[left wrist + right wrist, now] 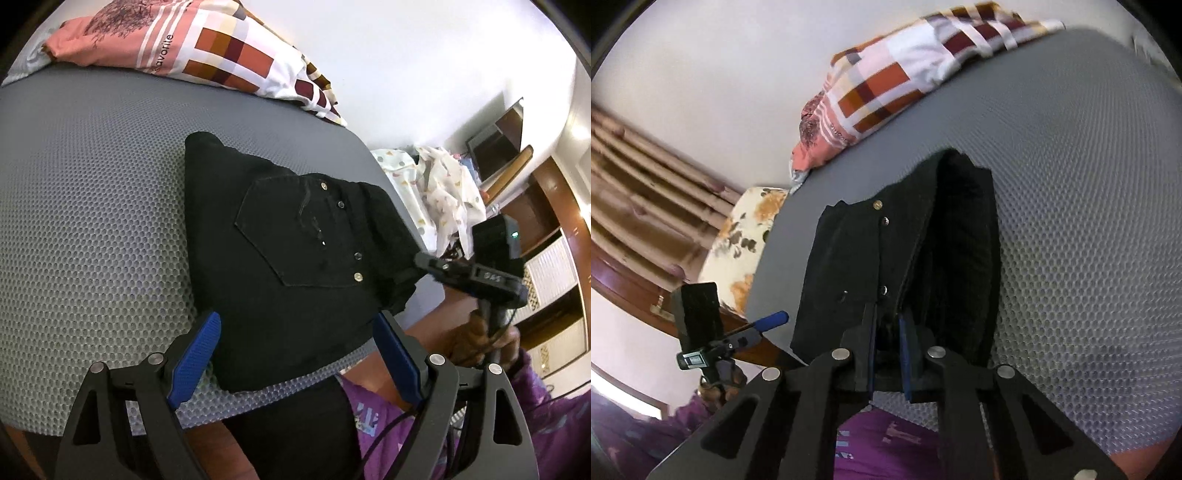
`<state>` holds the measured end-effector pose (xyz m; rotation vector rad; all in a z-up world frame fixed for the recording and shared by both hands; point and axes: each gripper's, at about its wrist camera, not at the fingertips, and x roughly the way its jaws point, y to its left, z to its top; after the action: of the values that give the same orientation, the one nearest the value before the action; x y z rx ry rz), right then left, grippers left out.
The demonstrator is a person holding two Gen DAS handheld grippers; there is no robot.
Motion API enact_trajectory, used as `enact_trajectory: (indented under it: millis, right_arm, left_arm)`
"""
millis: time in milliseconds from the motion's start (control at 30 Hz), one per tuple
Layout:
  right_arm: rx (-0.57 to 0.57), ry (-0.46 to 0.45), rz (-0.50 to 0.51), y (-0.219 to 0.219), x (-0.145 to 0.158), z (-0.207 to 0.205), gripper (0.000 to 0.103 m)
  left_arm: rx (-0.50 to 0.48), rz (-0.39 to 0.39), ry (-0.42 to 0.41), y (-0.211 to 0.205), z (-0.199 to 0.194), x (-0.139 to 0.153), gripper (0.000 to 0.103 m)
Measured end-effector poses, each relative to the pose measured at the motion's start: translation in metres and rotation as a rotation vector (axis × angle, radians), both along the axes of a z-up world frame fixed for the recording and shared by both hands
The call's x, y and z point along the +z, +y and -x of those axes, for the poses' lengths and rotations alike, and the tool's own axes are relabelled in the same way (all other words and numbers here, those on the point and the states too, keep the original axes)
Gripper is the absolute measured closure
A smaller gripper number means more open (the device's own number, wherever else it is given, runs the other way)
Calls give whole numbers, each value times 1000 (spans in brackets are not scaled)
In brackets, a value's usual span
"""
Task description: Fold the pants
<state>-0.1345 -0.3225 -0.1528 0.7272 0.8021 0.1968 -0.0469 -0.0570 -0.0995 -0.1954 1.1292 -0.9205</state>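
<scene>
Black pants [288, 258] lie folded into a compact stack on the grey honeycomb mat [92, 221], back pocket and metal studs facing up. My left gripper [295, 354] is open, its blue pads on either side of the stack's near edge, holding nothing. My right gripper [888, 332] is shut on the near edge of the pants [905, 258], which lie in a thick folded stack. In the left wrist view the right gripper [424, 264] shows at the stack's right edge. The left gripper [772, 319] shows at the left in the right wrist view.
A patchwork pillow [207, 48] lies at the mat's far edge. White patterned clothes [443, 192] are heaped beyond the mat's right side. A floral cushion [746, 240] and curtains [646, 192] stand off the mat's left. My purple sleeve [535, 398] is close below.
</scene>
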Motion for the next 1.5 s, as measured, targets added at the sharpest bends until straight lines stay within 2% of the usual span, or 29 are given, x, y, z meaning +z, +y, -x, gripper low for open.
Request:
enact_trajectory:
  millis: [167, 267, 433, 600, 767, 833, 900, 967, 1033, 1100, 1200, 1267, 1367, 1500]
  right_arm:
    - [-7, 2, 33, 5, 15, 18, 92]
    - [-20, 50, 26, 2, 0, 25, 93]
    - [-60, 87, -58, -10, -31, 24, 94]
    - [-69, 90, -101, -15, -37, 22, 94]
    - [-80, 86, -153, -26, -49, 23, 96]
    - [-80, 71, -165, -28, -49, 25, 95]
    - [-76, 58, -143, -27, -42, 27, 88]
    - [-83, 32, -47, -25, -26, 30, 81]
    - [-75, 2, 3, -24, -12, 29, 70]
    - [-76, -13, 39, -25, -3, 26, 45]
    - [-63, -13, 102, -27, 2, 15, 42]
    - [-59, 3, 125, -29, -2, 5, 42]
    - [-44, 35, 124, -32, -15, -11, 42]
    - [-3, 70, 96, -30, -35, -28, 42]
  left_arm:
    - [1, -1, -24, 3, -2, 5, 18]
    - [1, -5, -22, 2, -3, 3, 18]
    - [-5, -44, -6, -4, -8, -9, 18]
    - [11, -39, -7, -1, -10, -12, 18]
    - [11, -69, 6, -1, -14, -23, 18]
    - [19, -80, -19, 0, -13, -22, 18]
    - [19, -73, -42, 0, -14, -16, 18]
    - [21, -61, -67, 2, -16, -10, 18]
    - [24, -59, -84, 4, -20, -7, 18]
    - [25, -59, -69, 3, -29, -9, 18]
    - [-17, -23, 6, -3, -47, -18, 18]
    - [-18, -62, 4, -9, -56, -23, 18]
    - [-44, -63, 41, -19, -68, -34, 18]
    - [-69, -85, 31, -29, -72, -42, 18]
